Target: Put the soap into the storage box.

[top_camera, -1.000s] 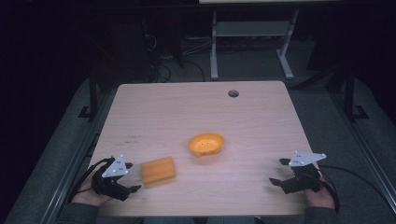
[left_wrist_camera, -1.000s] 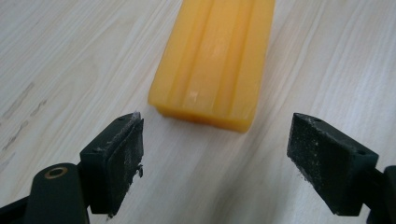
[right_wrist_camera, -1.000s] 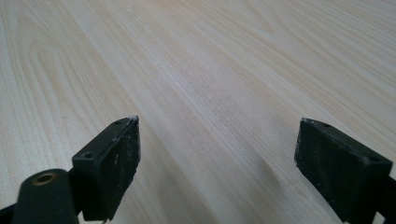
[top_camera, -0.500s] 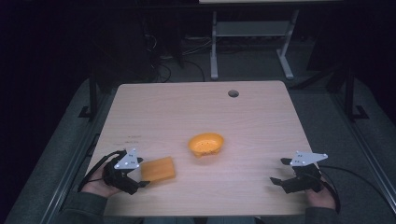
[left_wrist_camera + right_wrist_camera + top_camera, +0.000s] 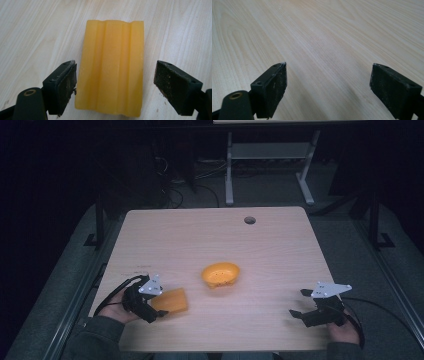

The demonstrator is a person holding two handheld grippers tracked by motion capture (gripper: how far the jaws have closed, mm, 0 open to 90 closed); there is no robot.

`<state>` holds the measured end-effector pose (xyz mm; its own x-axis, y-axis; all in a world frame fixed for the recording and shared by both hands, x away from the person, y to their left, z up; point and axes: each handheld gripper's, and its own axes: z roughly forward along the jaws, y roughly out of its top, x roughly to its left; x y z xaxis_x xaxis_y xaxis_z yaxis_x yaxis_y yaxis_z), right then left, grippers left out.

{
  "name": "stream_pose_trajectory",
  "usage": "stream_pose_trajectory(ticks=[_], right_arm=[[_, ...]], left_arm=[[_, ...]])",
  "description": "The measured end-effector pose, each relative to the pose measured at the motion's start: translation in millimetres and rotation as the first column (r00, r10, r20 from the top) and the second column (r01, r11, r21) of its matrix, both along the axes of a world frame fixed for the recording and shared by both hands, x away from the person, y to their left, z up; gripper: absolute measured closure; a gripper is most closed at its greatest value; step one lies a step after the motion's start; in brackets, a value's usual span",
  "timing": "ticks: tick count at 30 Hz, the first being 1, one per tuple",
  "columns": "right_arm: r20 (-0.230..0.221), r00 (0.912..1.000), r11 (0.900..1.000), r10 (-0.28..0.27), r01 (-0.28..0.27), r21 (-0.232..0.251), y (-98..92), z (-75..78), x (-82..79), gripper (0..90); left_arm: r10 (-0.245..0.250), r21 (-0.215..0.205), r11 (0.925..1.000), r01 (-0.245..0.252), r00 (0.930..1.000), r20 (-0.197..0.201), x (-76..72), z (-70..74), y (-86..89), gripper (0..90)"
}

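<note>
Orange ribbed block (image 5: pixel 112 67) lies flat on the worktop (image 5: pixel 280 250), lower left of the high view, between the left tongs (image 5: pixel 113 86), spread wide and empty. Judged next: close on it.

Each tool (image 5: pixel 150 307) is black with a grey three-cornered top plate and a trailing black cable. The square pads (image 5: pixel 67 82) are scuffed. Sleeves are dark.

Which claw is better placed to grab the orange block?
Left. The left claw already straddles the orange block, jaws open on either side of it. The right claw sits open at the table's far right corner, well away from the block.
</note>
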<state>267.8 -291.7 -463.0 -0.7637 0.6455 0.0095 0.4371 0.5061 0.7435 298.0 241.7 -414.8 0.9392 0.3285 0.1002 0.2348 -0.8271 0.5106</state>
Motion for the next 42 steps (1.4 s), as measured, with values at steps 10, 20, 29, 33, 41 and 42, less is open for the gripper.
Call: stream_pose_trajectory(ticks=[10, 20, 29, 33, 41, 42], right_arm=[[0.005, 1.0000, 1.000, -0.002, 0.002, 0.005, -0.5, 1.1, -0.2, 13.7], [0.010, 0.9999, 1.000, -0.005, 0.005, 0.006, -0.9, 1.8, -0.2, 13.7], [0.009, 0.9999, 1.000, -0.006, 0.006, 0.007, -0.3, 2.1, -0.4, 13.7], [0.010, 0.9999, 1.000, -0.003, 0.003, 0.008, -0.2, 2.2, -0.5, 13.7], [0.013, 0.9999, 1.000, 0.003, -0.003, 0.004, 0.6, 2.1, -0.4, 13.7], [0.013, 0.9999, 1.000, 0.004, -0.004, 0.006, 0.8, 2.1, -0.4, 13.7]], left_arm=[[-0.021, 0.041, 0.9989, 0.022, 0.9995, -0.026, 10.3, -3.5, -14.3, 17.7], [-0.031, 0.066, 0.9972, 0.034, 0.9984, -0.047, 17.4, -10.9, -21.0, 17.4], [-0.030, 0.089, 0.9953, 0.037, 0.9963, -0.081, 22.4, -18.9, -25.2, 17.0], [-0.019, 0.115, 0.9929, 0.029, 0.9957, -0.091, 23.6, -23.6, -27.7, 17.0], [-0.037, 0.150, 0.9873, 0.053, 0.9936, -0.107, 25.9, -29.5, -30.8, 17.0], [-0.041, 0.149, 0.9872, 0.058, 0.9926, -0.114, 26.1, -30.0, -31.2, 17.3]])
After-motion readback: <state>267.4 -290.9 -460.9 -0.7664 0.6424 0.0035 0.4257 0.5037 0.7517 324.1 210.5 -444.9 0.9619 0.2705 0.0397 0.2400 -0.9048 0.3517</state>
